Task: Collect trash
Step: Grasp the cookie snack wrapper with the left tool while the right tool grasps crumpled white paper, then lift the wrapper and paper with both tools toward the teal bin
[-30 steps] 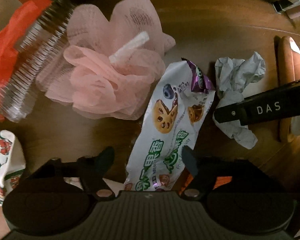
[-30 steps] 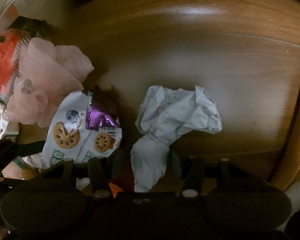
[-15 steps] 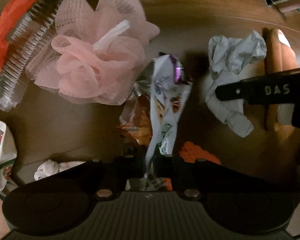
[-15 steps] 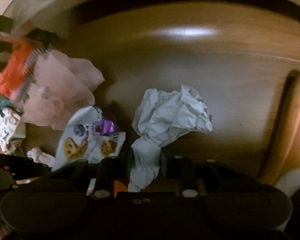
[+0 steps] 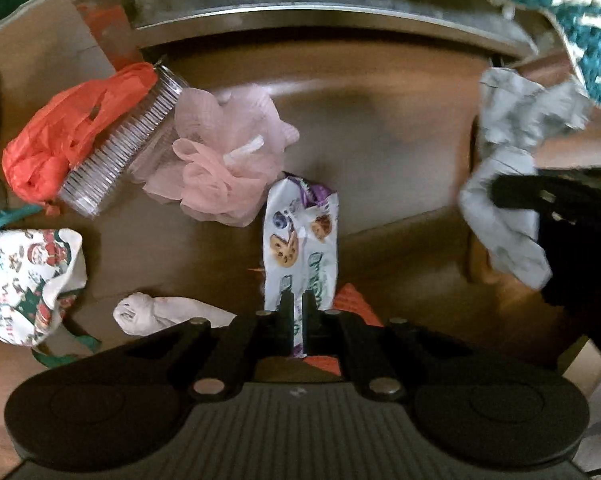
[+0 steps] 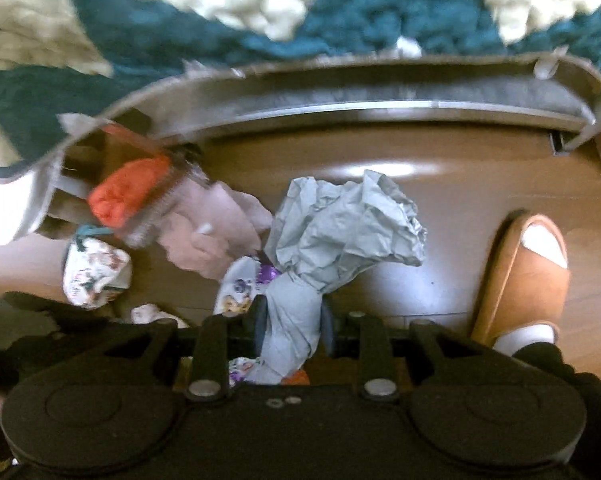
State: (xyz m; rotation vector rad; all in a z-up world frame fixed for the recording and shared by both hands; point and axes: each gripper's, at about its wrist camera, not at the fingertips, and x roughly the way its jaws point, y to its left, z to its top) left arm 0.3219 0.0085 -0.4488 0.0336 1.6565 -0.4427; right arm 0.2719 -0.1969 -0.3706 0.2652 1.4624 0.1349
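Left wrist view: left gripper (image 5: 295, 312) pinched tight on the lower end of the wrapper (image 5: 302, 240), white with cookie pictures and a purple top; wrapper hanging lifted above the wood floor (image 5: 380, 152), clear of it. Jaws nearly touching, only the thin film between them. On the floor below: pink pouf (image 5: 224, 156) just left of the wrapper's top, ribbed clear cup (image 5: 120, 152) lying tilted against it, orange bag (image 5: 64, 132) stuffed at the cup's left. Printed pouch (image 5: 28, 276) with green cord near the left edge, white wad (image 5: 156, 314) beside the gripper's left finger, orange scrap (image 5: 352, 300) under the wrapper. At right, blurred, the paper (image 5: 508, 168) gripped by the right gripper's dark finger.

Right wrist view: right gripper (image 6: 293, 316) clenched on the narrow stem of the crumpled grey paper (image 6: 348, 224), pads pressing both sides; crumpled bulk fanning out above the fingers, raised off the floor (image 6: 460, 200). Wrapper (image 6: 240, 288) showing just left of the stem, partly hidden by it. Pouf (image 6: 212, 236), cup and orange bag (image 6: 128, 192) blurred at left, pouch (image 6: 96, 276) below them. Brown slipper (image 6: 524, 272) with a white sock on the floor at right. Metal rail (image 6: 380, 108) along the floor's far edge, teal-and-cream rug (image 6: 220, 32) beyond it.
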